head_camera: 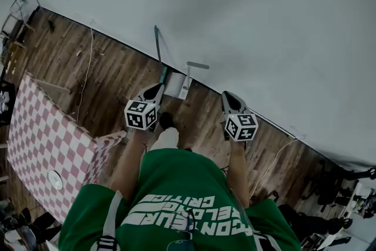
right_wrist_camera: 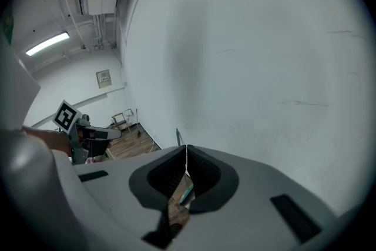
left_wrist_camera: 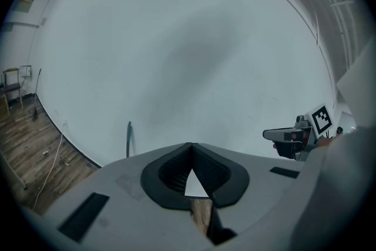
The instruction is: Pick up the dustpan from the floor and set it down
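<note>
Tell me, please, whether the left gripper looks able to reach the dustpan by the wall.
Probably yes: the left gripper points toward the dustpan with nothing between them, but its jaws are shut and must open first.

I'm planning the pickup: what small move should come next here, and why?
Probably open the left tongs and lower them toward the dustpan. It stands by the wall just ahead, nearer them than the right tongs, and both are shut, empty and above the floor.
</note>
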Demonstrator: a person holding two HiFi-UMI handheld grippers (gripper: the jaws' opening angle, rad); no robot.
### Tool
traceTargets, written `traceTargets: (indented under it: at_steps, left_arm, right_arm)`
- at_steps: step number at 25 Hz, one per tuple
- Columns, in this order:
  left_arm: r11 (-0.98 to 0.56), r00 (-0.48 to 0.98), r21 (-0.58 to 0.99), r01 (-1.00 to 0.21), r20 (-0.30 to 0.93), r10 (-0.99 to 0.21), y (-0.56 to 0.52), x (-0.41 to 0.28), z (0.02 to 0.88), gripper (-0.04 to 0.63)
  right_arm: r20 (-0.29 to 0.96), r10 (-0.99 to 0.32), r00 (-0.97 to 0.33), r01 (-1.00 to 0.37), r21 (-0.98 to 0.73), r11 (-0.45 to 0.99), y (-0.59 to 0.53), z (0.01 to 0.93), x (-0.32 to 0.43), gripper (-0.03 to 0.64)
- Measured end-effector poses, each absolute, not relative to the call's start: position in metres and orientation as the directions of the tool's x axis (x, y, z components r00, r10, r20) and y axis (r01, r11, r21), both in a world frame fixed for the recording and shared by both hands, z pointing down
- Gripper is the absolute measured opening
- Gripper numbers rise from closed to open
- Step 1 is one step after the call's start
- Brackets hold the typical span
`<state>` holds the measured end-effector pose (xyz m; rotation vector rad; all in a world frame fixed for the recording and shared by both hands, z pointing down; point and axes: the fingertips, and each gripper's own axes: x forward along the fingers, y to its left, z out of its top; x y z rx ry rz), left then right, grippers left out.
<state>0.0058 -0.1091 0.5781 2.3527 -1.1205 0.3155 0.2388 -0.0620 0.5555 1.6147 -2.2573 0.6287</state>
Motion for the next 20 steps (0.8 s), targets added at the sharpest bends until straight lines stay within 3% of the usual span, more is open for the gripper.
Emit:
traceTargets:
  at_steps: [20]
  left_arm:
    - [-0.496,0.628,0.388,-0.777,0.416,-0.658,-0.206,-0.051,0.597,0.003]
  right_arm:
    - [0.504,-0.792,-0.344,-0.938,-0.146,0.314,-0.181,0.558,0.183,0.009]
